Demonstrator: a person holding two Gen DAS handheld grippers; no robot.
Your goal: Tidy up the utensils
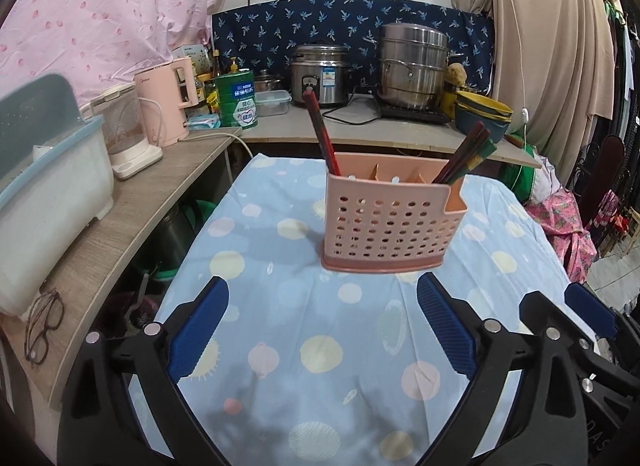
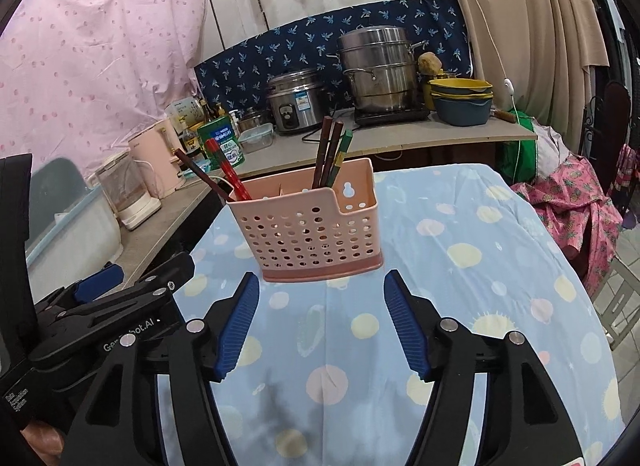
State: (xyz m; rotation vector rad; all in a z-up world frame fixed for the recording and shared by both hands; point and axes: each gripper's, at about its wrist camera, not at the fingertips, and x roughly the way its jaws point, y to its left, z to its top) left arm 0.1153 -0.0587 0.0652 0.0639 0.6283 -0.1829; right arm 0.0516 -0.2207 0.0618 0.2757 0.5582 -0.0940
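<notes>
The left gripper [image 1: 322,316] is hovering over the tablecloth [image 1: 280,346] with its 2 blue-padded jaws spread wide and nothing between them. The right gripper [image 2: 322,316] is hovering just beside it, at 3 o'clock of the left one, its jaws also parted and gripping nothing (a little less wide, as far as the views allow judging). Both are pointing down and forward at the same target, probably because the work is centred there.

Straight ahead, at 12 o'clock of each gripper and apart from the pads, the pink perforated utensil holder [image 1: 386,221] is standing upright on the cloth. Its holes are likely letting washed utensils drain. In the left wrist view, red chopsticks [image 1: 320,133] are leaning out of the compartment at 9 o'clock, and dark and green chopsticks [image 1: 466,157] are leaning out of the one at 3 o'clock; the middle sections are looking vacant. Sorting by colour into separate ends seems to be the point, so the task is looking largely finished, with no loose utensils lying on the visible cloth.

Farther out, at 12 o'clock beyond the table, a rice cooker [image 1: 320,73] and a steel steamer pot [image 1: 412,65] are sitting on the counter, and at 9 o'clock a pink kettle [image 1: 166,105] is standing on the side shelf.
</notes>
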